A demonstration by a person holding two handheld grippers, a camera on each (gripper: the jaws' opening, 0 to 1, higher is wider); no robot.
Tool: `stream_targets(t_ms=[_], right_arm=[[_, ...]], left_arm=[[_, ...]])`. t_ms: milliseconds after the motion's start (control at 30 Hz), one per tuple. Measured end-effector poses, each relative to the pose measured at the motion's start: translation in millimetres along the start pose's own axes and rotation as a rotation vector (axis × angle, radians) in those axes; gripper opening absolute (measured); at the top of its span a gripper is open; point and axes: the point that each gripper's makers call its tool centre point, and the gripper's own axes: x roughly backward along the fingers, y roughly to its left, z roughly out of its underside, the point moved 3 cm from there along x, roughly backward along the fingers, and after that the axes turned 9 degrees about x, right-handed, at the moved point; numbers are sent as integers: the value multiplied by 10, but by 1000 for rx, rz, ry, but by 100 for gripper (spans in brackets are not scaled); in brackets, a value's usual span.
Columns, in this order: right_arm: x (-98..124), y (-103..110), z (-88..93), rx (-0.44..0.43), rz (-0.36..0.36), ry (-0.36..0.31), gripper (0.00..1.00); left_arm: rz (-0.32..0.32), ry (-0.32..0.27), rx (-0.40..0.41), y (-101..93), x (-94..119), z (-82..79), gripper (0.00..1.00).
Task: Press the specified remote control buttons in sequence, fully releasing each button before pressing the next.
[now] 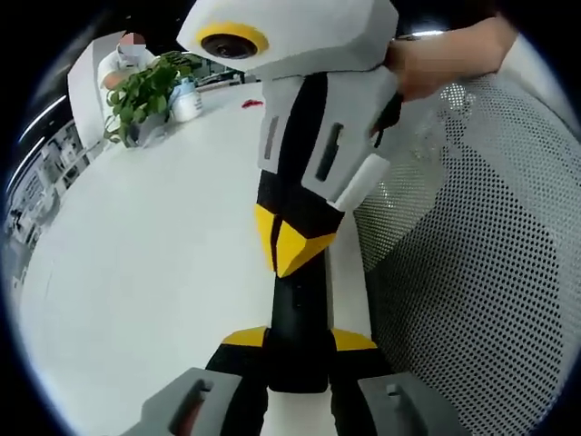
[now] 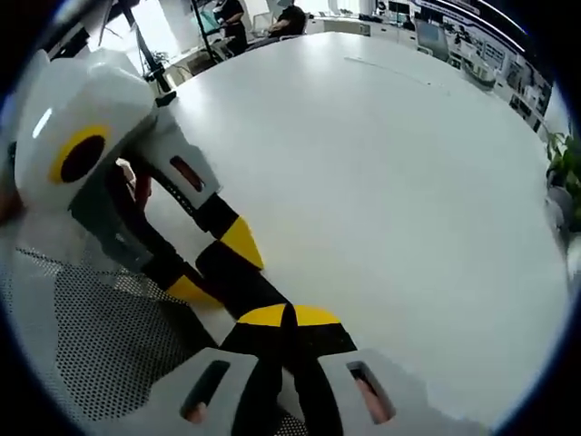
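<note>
One black remote (image 1: pixel 296 336), two grippers, one potted plant (image 1: pixel 143 98), one white table (image 1: pixel 154 263).

Both views are bright and evenly lit from overhead. The white table (image 2: pixel 390 173) reflects soft glare and carries only faint shadows. Fisheye distortion bends its edge and the far office. The nearest gripper parts look slightly soft; the potted plant (image 1: pixel 145 95) is reasonably sharp.
</note>
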Motion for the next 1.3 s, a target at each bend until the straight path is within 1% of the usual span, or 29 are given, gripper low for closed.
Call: stream_targets(t_ms=[133,333,467,533,633,700,867,967,1033,1100,1167,1300], right_arm=[[-5,0,-1,1,-1,-7,0],[-23,9,-21,30,15,33,0],[-16,9,-6,60,28,21,0],[-7,1,4,26,35,-12,0],[-4,-13,0,-30,20,0,0],[-2,-6,1,-28,19,2,0],[-6,13,-7,9,28,16,0],[-15,15,-6,79,43,13,0],[-17,20,-8,95,46,13,0],[-25,2,-18,93,43,20,0],[-27,-4,-17,72,43,22,0],[-14,-6,-3,52,46,2,0]], left_arm=[[2,-5,9,3,-5,-1,24],[-1,-5,5,0,-14,-7,24],[0,-5,8,0,-14,-10,24],[-1,-4,9,0,-15,-10,24],[-4,-5,6,-3,-16,-11,24],[-6,-7,7,-3,-17,-11,24],[-5,-4,4,-3,-14,-11,24],[-4,-6,3,-5,-12,-12,24],[-4,-5,0,-6,-10,-14,24],[-4,-4,0,-4,-15,-12,24],[-6,-5,-2,0,-19,-9,24],[-10,-2,-19,-5,-24,-7,24]])
